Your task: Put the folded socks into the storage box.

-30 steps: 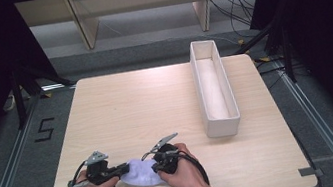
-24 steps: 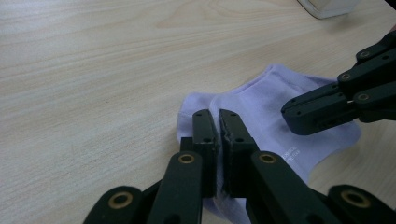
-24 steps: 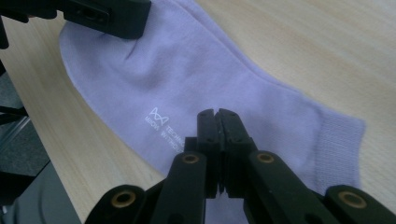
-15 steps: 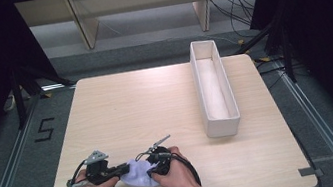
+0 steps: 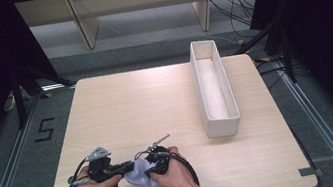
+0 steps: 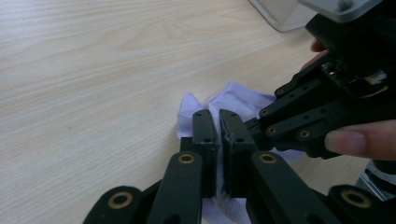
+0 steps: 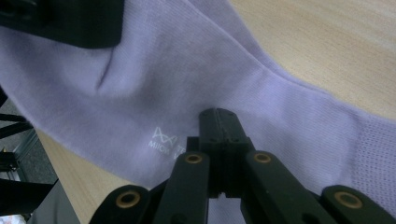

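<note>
Overhead light fairly even on pale wooden table (image 5: 156,105), no harsh glare, surroundings fall off to near black. High view soft, low detail. Left gripper view: black jaws up close slightly blurry. Right gripper view: lilac knit cloth (image 7: 243,93) sharp mid-frame, edges smeared, dark top-left corner.

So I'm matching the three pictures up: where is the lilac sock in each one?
High view: the lilac sock lies near the table's front edge, between the two hands.
Left gripper view: centre, around the closed jaws.
Right gripper view: it spans the frame, pinched in the jaws.
Shared landmark: the light wooden table.
</note>
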`<state>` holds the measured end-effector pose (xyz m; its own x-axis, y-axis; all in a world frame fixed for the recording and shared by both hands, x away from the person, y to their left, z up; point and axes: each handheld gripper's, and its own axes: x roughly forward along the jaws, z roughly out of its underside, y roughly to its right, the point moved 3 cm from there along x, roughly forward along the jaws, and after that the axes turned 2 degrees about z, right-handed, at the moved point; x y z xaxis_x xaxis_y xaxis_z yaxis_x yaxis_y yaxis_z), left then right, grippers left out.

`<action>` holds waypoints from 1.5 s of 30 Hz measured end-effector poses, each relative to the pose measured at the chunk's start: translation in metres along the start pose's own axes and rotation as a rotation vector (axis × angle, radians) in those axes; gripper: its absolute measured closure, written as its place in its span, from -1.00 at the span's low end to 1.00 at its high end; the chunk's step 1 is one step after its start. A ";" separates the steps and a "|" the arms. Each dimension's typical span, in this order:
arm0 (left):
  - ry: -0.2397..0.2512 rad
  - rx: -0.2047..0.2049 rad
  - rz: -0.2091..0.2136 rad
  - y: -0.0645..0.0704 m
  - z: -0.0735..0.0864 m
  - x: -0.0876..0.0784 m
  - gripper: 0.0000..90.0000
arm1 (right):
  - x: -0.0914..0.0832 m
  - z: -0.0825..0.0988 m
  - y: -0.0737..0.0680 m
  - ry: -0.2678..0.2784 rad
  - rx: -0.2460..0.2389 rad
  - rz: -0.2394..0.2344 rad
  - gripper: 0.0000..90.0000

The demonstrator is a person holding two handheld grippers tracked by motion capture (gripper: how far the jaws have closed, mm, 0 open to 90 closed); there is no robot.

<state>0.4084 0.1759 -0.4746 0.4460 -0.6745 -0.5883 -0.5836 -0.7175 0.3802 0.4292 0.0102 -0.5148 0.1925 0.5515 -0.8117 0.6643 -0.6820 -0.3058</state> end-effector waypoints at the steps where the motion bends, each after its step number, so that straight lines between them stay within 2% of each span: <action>1: -0.004 0.004 0.011 0.001 -0.001 0.000 0.90 | 0.000 0.000 0.000 0.000 0.003 -0.001 1.00; 5: -0.004 0.002 0.020 0.005 -0.004 0.002 0.90 | 0.000 0.000 -0.002 -0.006 0.024 -0.005 1.00; 6: -0.005 0.008 0.015 0.005 -0.004 0.003 0.90 | 0.000 0.000 -0.004 -0.015 0.052 -0.006 1.00; 9: -0.009 0.007 0.025 0.007 -0.006 0.005 0.90 | 0.000 0.000 -0.004 -0.012 0.060 -0.007 0.99; 11: -0.013 0.010 0.014 0.007 -0.007 0.006 0.90 | -0.002 0.000 -0.004 -0.013 0.073 -0.016 0.91; 13: -0.014 0.015 0.004 0.004 -0.006 0.004 0.90 | -0.006 0.000 -0.003 -0.002 0.062 -0.020 0.89; 15: -0.016 0.008 0.000 0.003 -0.006 0.003 0.90 | -0.020 -0.003 0.004 0.040 0.052 -0.003 0.88; 16: -0.019 0.008 -0.002 0.003 -0.006 0.003 0.90 | -0.027 -0.003 0.005 0.033 0.080 0.010 0.87; 17: -0.019 0.008 -0.005 0.002 -0.006 0.003 0.90 | -0.043 -0.004 0.016 0.045 0.083 0.043 0.85; 19: -0.020 0.011 -0.006 0.003 -0.006 0.003 0.90 | -0.049 -0.004 0.020 0.047 0.085 0.057 0.84; 20: -0.024 0.011 0.000 0.003 -0.006 0.003 0.90 | -0.058 -0.001 0.030 0.041 0.071 0.077 0.80; 21: -0.027 0.017 -0.005 0.003 -0.006 0.003 0.90 | -0.066 0.006 0.039 0.004 0.099 0.095 0.71; 22: -0.030 0.021 0.001 0.004 -0.006 0.003 0.90 | -0.066 0.006 0.039 0.004 0.099 0.095 0.71; 23: -0.043 0.036 -0.001 0.005 -0.006 0.003 0.90 | -0.068 0.009 0.042 -0.011 0.119 0.099 0.71; 24: -0.032 0.023 -0.002 0.006 -0.007 0.004 0.90 | -0.070 0.016 0.051 -0.006 0.113 0.104 0.68; 25: -0.031 0.028 -0.006 0.007 -0.008 0.005 0.90 | -0.071 0.019 0.053 -0.017 0.136 0.111 0.67; 26: -0.041 0.037 -0.015 0.007 -0.008 0.005 0.90 | -0.070 0.022 0.057 -0.001 0.116 0.103 0.66; 27: -0.037 0.032 -0.004 0.008 -0.008 0.006 0.89 | -0.070 0.027 0.058 -0.002 0.145 0.093 0.65; 29: -0.045 0.039 -0.019 0.009 -0.009 0.006 0.90 | -0.069 0.028 0.059 0.005 0.142 0.089 0.65; 30: -0.062 0.056 -0.020 0.008 -0.009 0.005 0.89 | -0.067 0.030 0.059 0.013 0.134 0.087 0.65; 31: -0.052 0.048 -0.017 0.009 -0.009 0.007 0.89 | -0.065 0.031 0.059 0.008 0.142 0.083 0.64; 35: -0.059 0.048 -0.023 0.009 -0.009 0.006 0.89 | -0.058 0.033 0.060 -0.004 0.146 0.081 0.76; 36: -0.055 0.046 -0.012 0.009 -0.010 0.007 0.89 | -0.056 0.034 0.061 -0.007 0.143 0.074 0.80; 37: -0.055 0.047 -0.012 0.010 -0.010 0.007 0.89 | -0.055 0.035 0.060 -0.020 0.172 0.079 0.83; 38: -0.055 0.047 -0.018 0.010 -0.010 0.007 0.89 | -0.055 0.035 0.060 -0.015 0.169 0.079 0.83; 40: -0.070 0.062 -0.021 0.011 -0.011 0.006 0.89 | -0.056 0.035 0.061 -0.015 0.168 0.082 0.84; 41: -0.055 0.052 -0.017 0.012 -0.011 0.008 0.89 | -0.056 0.035 0.061 -0.008 0.170 0.078 0.84; 42: -0.060 0.059 -0.016 0.011 -0.012 0.007 0.89 | -0.056 0.035 0.061 -0.005 0.169 0.081 0.84; 43: -0.057 0.056 -0.017 0.012 -0.012 0.008 0.89 | -0.060 0.034 0.061 0.030 0.162 0.083 0.82; 45: -0.069 0.068 -0.022 0.010 -0.012 0.007 0.89 | -0.064 0.033 0.060 0.038 0.170 0.097 0.79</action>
<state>0.4135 0.1620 -0.4665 0.4128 -0.6435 -0.6446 -0.6199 -0.7170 0.3187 0.4333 -0.0820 -0.4976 0.2788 0.4948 -0.8230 0.5109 -0.8021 -0.3092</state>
